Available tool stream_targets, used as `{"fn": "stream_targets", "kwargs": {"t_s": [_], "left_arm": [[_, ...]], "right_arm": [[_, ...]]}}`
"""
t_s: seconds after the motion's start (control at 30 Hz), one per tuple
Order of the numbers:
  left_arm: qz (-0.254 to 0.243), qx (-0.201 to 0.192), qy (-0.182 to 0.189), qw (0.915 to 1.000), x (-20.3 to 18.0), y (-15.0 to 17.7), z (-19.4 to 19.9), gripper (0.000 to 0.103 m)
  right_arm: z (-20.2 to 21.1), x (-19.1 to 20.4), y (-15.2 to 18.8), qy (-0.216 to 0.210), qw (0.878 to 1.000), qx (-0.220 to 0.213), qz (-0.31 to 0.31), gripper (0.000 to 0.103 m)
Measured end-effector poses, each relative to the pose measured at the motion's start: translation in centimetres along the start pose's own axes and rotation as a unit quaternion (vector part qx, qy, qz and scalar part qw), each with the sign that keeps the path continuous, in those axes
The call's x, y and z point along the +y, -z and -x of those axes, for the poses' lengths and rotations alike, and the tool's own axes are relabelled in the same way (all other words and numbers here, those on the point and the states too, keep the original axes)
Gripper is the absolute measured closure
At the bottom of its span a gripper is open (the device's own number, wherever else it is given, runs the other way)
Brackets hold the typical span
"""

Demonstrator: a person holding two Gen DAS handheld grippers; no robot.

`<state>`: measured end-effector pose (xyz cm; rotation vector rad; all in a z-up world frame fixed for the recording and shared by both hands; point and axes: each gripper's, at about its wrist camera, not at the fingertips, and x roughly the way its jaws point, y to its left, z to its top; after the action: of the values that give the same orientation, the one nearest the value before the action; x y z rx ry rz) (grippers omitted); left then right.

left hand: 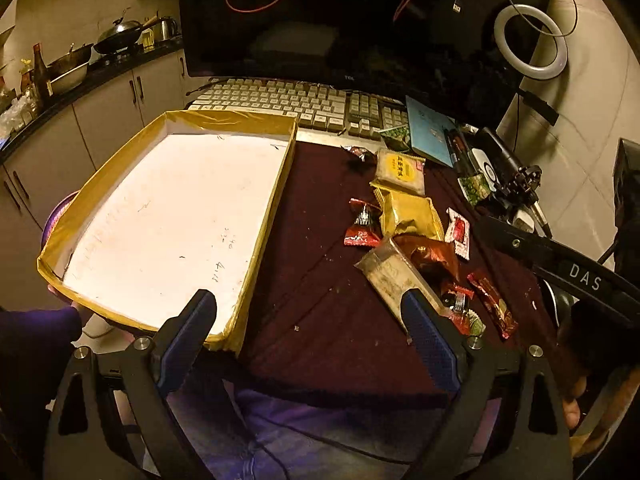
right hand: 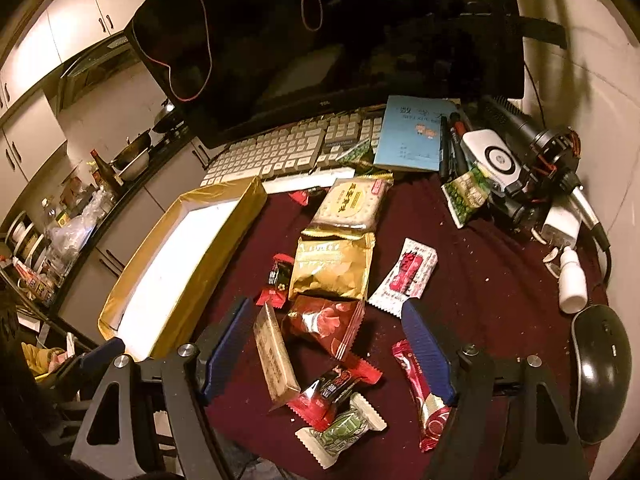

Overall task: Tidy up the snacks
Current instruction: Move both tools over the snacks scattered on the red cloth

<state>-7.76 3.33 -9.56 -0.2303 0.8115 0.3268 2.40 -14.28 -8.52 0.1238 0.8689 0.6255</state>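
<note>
Loosely scattered at centre frame on the maroon table (right hand: 480, 280), the snack packets (right hand: 334, 270) look light, crinkly and slippery; pinch a sealed edge. Both tongs, left (left hand: 310, 320) and right (right hand: 326, 340), gape empty. The gold-rimmed box (left hand: 256, 216) at left waits.

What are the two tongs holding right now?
Nothing. The left tongs are open over the table beside the gold box, and the right tongs are open above the snack packets, touching none.

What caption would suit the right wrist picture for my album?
Open right hand-held gripper hovers over scattered snack packets on a dark red cloth, beside an empty gold-edged box.
</note>
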Motion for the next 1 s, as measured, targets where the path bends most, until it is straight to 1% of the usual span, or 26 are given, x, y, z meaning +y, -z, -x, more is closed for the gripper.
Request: {"fn": "stream_targets", "kwargs": {"t_s": [0.1,0.17,0.27,0.33,0.6,0.67,0.8,0.9,1.0], "left_arm": [[-0.003,0.0,-0.016,0.9999,0.0,0.1,-0.1,0.009],[-0.001,0.0,-0.014,0.9999,0.2,0.2,0.0,0.009],[-0.001,-0.004,-0.022,0.9997,0.2,0.3,0.2,0.009],[-0.002,-0.006,-0.024,0.9997,0.4,0.4,0.3,0.009],[-0.003,-0.006,-0.026,0.9996,0.3,0.4,0.2,0.009],[0.0,-0.005,-0.021,0.9998,0.3,0.4,0.2,0.009],[0.013,0.002,0.004,0.9999,0.6,0.3,-0.2,0.009],[0.017,0.009,0.028,0.9994,0.7,0.3,-0.8,0.009],[0.018,0.013,0.042,0.9989,0.5,0.3,-1.6,0.009]], "right_arm": [[-0.5,0.6,0.3,-0.004,1.0,0.004,0.009,0.026],[-0.6,0.9,0.4,-0.005,1.0,0.005,0.016,0.026],[-0.9,1.3,0.6,-0.006,1.0,0.01,0.022,0.026],[-1.1,1.3,0.7,-0.005,1.0,0.014,0.023,0.028],[-1.4,1.3,0.9,-0.008,1.0,0.019,0.021,0.028],[-1.6,1.2,0.9,-0.008,0.999,0.023,0.02,0.028],[-2.3,0.9,1.0,-0.018,0.999,0.037,0.012,0.028],[-3.2,0.5,1.0,-0.017,0.999,0.046,0.004,0.028],[-4.3,0.1,1.0,-0.012,0.998,0.056,-0.007,0.028]]}}
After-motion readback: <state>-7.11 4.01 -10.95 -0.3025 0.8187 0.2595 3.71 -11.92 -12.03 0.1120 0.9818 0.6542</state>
